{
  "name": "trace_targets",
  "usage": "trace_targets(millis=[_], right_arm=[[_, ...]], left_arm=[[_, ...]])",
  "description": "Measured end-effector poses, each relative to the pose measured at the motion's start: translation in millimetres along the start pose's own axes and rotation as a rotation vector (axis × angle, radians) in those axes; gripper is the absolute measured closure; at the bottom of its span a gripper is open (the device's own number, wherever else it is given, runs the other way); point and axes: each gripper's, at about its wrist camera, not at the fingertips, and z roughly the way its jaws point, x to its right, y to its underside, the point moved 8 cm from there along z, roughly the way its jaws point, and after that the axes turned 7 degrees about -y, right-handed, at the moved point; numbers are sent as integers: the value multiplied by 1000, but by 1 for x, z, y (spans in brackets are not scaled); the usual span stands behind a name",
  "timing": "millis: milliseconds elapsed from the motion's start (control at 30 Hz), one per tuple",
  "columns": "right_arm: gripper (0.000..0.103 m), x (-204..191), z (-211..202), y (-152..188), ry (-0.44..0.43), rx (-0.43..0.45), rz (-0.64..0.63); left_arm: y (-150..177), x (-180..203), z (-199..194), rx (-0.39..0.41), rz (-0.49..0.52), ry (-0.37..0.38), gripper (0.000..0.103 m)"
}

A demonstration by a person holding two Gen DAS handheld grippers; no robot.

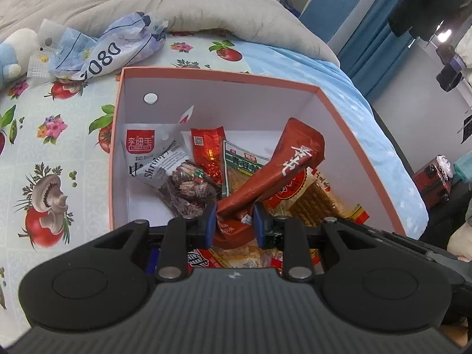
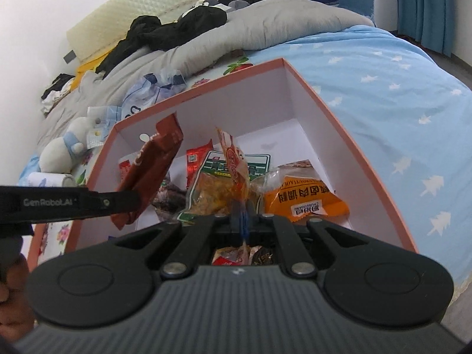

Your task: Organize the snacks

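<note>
A pink box [image 1: 116, 135] with white inner walls lies on the bed and holds several snack packets. My left gripper [image 1: 234, 221] is shut on a dark red snack packet [image 1: 283, 162] and holds it above the box's near side. That red packet [image 2: 153, 162] also shows in the right wrist view, with the left gripper's arm [image 2: 70, 203] at the left. My right gripper [image 2: 242, 218] is shut on a thin orange-red packet [image 2: 234, 165] that stands up over the box [image 2: 324, 109]. A green-framed packet [image 2: 206, 188] and an orange packet [image 2: 303, 200] lie inside.
A crumpled blue-white plastic bag [image 1: 112, 47] and a white plush toy [image 2: 66, 147] lie on the flowered sheet beyond the box. A grey quilt [image 2: 265, 23] with black clothes sits further back. The blue sheet [image 2: 398, 103] falls away at the bed's right edge.
</note>
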Motion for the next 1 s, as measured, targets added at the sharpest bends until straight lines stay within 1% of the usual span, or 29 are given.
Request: trace_targets(millis=[67,100,133,167,233,267,300,433,600,767,867,1000], right_arm=[[96,2,0,-2,4,-2,5],[96,2,-1,-3,10,-5,6],[96,2,-2,-4,14,-9,5],[94,1,-4,-4,17,-10,3],[82,-1,-9,-5,17,-2,3],[71,-3,-12,-5,18,6,-2],[66,-4,-16,-5,21,10,-9],[66,-11,-34,-7,23,37,-5],[66,-28,-70,-20,24,103,-25],[66,-59,-115,-36,1,187,-60],[66,-79,-136,-45,-10,221,-94],[66,-100,-165,-52,-40,272,-109]], left_arm=[[-1,0,-4,0,-11,14,72],[-2,0,-6,-3,-14,22,67],[-2,1,-9,-5,-14,33,58],[-2,2,-13,-1,-8,39,53],[-1,1,-22,14,0,20,40],[-1,0,-28,24,2,13,37],[0,0,-34,34,4,13,36],[-1,-4,-63,65,11,26,36],[-5,-12,-114,139,20,43,36],[-10,-14,-174,233,43,63,36],[-12,-13,-206,288,75,54,36],[-8,-10,-241,336,96,72,36]])
